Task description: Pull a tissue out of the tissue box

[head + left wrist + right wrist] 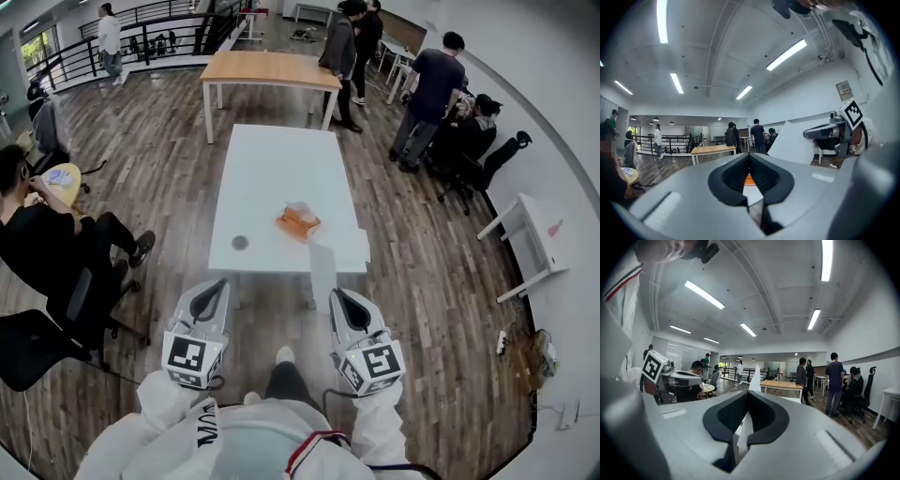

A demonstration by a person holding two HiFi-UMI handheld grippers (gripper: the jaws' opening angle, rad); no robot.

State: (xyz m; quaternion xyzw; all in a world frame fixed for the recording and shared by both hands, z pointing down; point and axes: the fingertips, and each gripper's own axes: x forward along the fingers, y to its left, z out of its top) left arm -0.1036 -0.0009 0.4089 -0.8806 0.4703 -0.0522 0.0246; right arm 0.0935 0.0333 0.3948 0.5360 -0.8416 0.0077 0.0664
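- Right gripper (pixel 336 292), grey two-jaw tool with marker cube: jaws clenched on thin white tissue sheet (pixel 322 281).
- Right gripper view: the right gripper (pixel 747 394) has its pads pinched on the tissue sheet (pixel 754 378). The sheet stands up above the jaw tips, and a strip hangs down below between the jaws.
- The tissue is fully clear of the box. In the head view it sits over the table's near edge, just ahead of the right gripper.
- Left gripper (pixel 220 281), same grey build: jaws closed together with nothing between them, confirmed in the left gripper view (pixel 749 157).
- Orange tissue box with clear plastic top (pixel 298 222) is on the long white rectangular table (pixel 272 169), near the front right, well apart from both grippers.
- The box is also visible through the left jaw gap (pixel 749 178).
- Small dark round object (pixel 240 243) is on the table left of the box; can't tell what it is.
- Both grippers are held level, side by side, short of the table's near edge.
- Light wooden table (pixel 272 67) stands beyond, with several people standing or seated around the room.
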